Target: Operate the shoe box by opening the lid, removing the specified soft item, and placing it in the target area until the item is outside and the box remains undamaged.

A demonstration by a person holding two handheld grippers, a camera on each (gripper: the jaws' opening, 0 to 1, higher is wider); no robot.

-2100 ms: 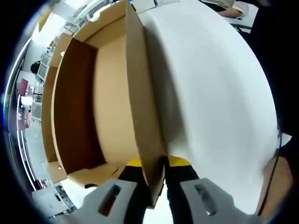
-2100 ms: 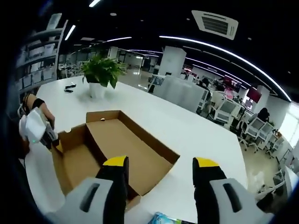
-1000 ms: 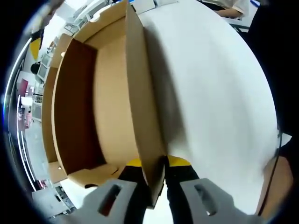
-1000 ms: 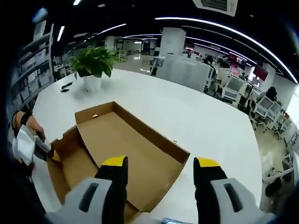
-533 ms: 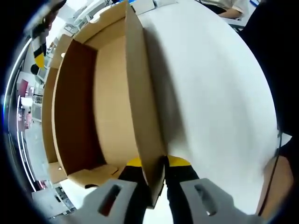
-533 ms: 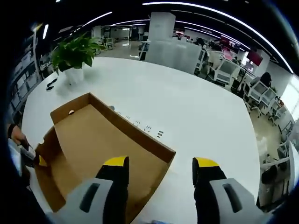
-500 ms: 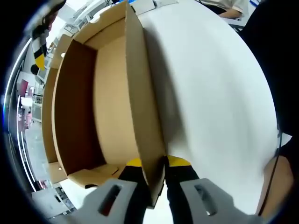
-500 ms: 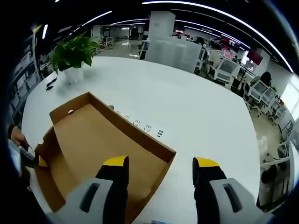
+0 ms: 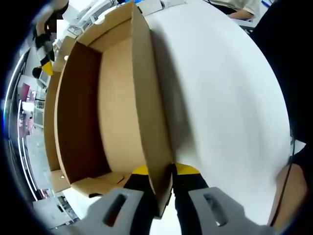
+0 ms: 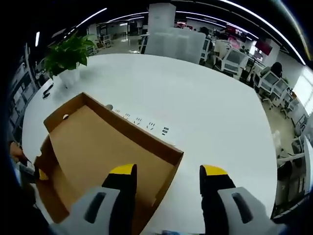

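Observation:
An open brown cardboard shoe box (image 9: 117,107) lies on the white table (image 9: 220,98); the part of its inside that shows is bare. My left gripper (image 9: 163,170) is shut on the box's near side wall, yellow tips on either side of the cardboard. My right gripper (image 9: 44,46) hangs above the far upper-left end of the box. In the right gripper view the box (image 10: 98,152) sits below the open right gripper (image 10: 167,170), which holds nothing. The left gripper (image 10: 30,170) clamps the box's left corner.
A potted plant (image 10: 68,54) and a small dark object (image 10: 47,90) stand at the table's (image 10: 205,107) far left. Office desks and chairs (image 10: 234,58) lie beyond it. A person's arm (image 9: 289,188) shows at the lower right.
The right gripper has moved forward over the box and tilted down, so the box has slid lower left in its view. The left gripper stays shut on the wall; the box has not moved.

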